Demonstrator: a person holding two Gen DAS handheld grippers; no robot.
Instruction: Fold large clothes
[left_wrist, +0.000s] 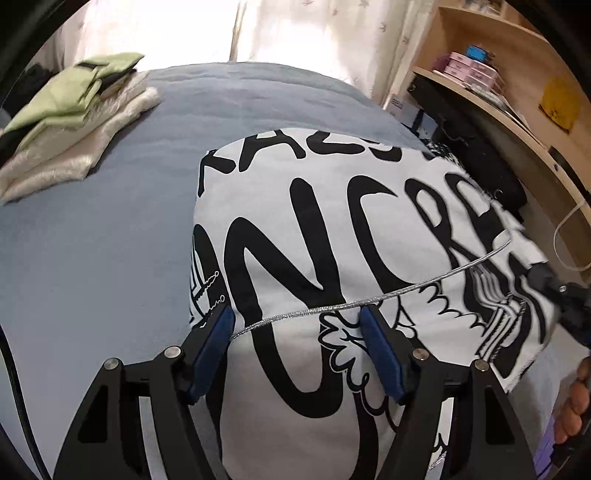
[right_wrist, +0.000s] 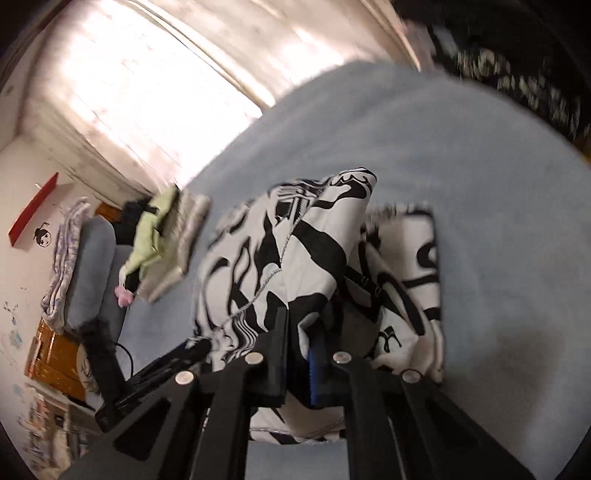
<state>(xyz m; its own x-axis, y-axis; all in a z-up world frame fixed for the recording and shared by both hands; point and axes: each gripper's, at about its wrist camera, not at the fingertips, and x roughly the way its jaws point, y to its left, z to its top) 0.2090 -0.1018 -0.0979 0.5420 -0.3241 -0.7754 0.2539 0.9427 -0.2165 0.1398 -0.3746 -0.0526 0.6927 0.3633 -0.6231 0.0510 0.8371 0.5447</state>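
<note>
A large white garment (left_wrist: 332, 206) with bold black lettering lies bunched on the blue bed (left_wrist: 110, 240). A silver cord (left_wrist: 369, 301) runs across it. My left gripper (left_wrist: 295, 317) is open, its blue pads (left_wrist: 376, 347) spread over the fabric near the garment's near end, with the cord passing between them. At the right edge of the left wrist view my right gripper (left_wrist: 543, 275) pinches the garment's side. In the right wrist view the right gripper (right_wrist: 299, 332) is shut on a fold of the garment (right_wrist: 306, 236), which hangs lifted and crumpled above the bed (right_wrist: 498, 221).
A stack of folded clothes (left_wrist: 74, 122), green on cream, sits at the bed's far left corner and shows again as a stack (right_wrist: 166, 236) in the right wrist view. A wooden shelf unit (left_wrist: 517, 92) and a black bag (left_wrist: 487, 166) border the right side. A person's hand (left_wrist: 576, 398) shows at lower right.
</note>
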